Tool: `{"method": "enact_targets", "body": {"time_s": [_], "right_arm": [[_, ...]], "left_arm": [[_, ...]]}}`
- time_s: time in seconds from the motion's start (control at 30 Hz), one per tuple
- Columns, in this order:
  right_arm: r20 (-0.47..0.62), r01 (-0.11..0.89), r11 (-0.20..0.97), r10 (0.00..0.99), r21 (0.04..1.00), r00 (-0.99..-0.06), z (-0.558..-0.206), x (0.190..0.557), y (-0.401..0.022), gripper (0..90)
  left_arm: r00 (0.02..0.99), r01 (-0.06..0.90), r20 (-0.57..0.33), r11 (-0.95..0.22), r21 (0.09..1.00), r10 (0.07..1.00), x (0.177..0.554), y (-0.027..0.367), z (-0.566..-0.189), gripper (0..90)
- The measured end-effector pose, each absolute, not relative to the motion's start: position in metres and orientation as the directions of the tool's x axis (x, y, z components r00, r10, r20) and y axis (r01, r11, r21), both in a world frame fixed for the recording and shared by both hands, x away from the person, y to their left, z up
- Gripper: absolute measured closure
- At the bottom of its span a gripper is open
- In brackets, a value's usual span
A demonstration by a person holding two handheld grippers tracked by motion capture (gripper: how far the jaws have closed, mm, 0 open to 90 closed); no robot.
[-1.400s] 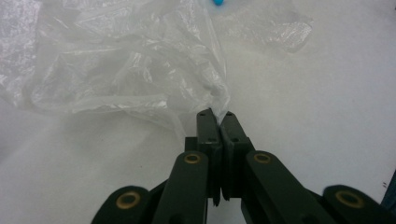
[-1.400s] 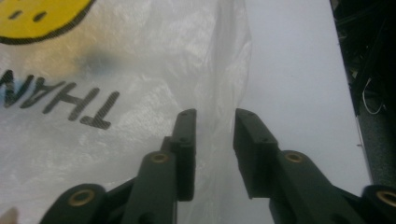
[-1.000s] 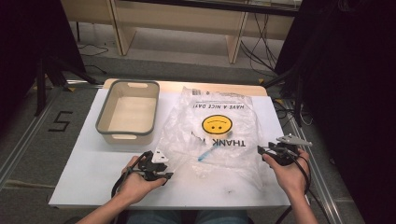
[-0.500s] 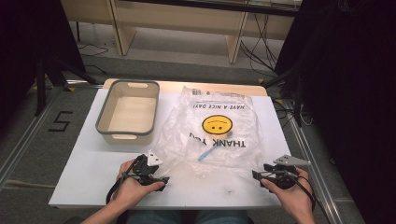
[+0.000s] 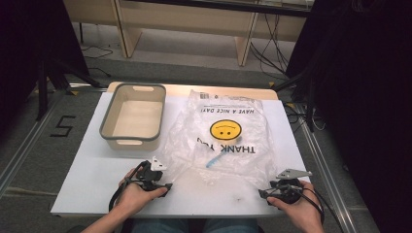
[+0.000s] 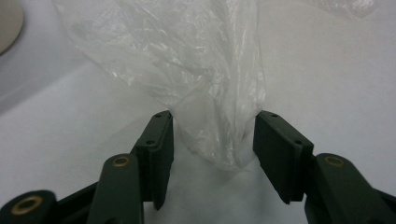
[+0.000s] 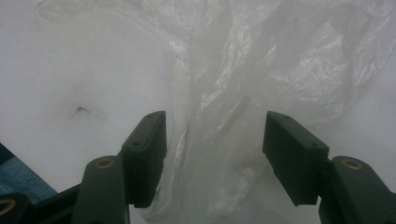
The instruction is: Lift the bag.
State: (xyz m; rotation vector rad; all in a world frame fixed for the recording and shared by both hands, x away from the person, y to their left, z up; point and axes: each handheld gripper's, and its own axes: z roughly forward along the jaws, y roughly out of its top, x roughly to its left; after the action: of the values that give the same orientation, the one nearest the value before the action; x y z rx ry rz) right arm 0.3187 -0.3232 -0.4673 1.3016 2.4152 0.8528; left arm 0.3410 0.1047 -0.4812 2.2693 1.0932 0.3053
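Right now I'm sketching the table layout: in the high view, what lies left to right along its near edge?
Left gripper → small blue object inside the clear plastic smiley-face bag → right gripper.

Right gripper (image 5: 265, 193): shifting along the table's near edge toward the person, now lying lower than a second ago; jaws having just been widening, the plastic bag (image 5: 228, 141) lying loose between them. Left gripper (image 5: 165, 185): jaws having just been closing after widening, a bunched bag corner standing between them, unpinched.
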Motion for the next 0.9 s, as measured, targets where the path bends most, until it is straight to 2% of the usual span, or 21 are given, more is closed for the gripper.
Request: {"method": "enact_targets", "body": {"time_s": [0.3,0.47,0.63,0.9], "right_arm": [[0.012,0.674,0.458,0.822,0.580,-0.569,-0.4723,0.3202,-0.3223,48.1],[-0.022,0.673,0.473,0.826,0.569,-0.563,-0.4714,0.3196,-0.3220,59.5],[-0.010,0.684,0.456,0.836,0.569,-0.548,-0.4710,0.3200,-0.3239,72.4],[0.021,0.702,0.419,0.851,0.576,-0.525,-0.4716,0.3227,-0.3284,86.1]], "left_arm": [[0.651,0.618,-0.020,-0.515,0.594,0.759,0.3390,0.1002,-0.4803,59.1],[0.648,0.626,-0.022,-0.516,0.585,0.761,0.3379,0.0978,-0.4793,66.7],[0.643,0.635,-0.028,-0.512,0.578,0.765,0.3383,0.0961,-0.4786,73.8],[0.658,0.629,-0.038,-0.522,0.576,0.752,0.3395,0.0947,-0.4785,86.4]]}}
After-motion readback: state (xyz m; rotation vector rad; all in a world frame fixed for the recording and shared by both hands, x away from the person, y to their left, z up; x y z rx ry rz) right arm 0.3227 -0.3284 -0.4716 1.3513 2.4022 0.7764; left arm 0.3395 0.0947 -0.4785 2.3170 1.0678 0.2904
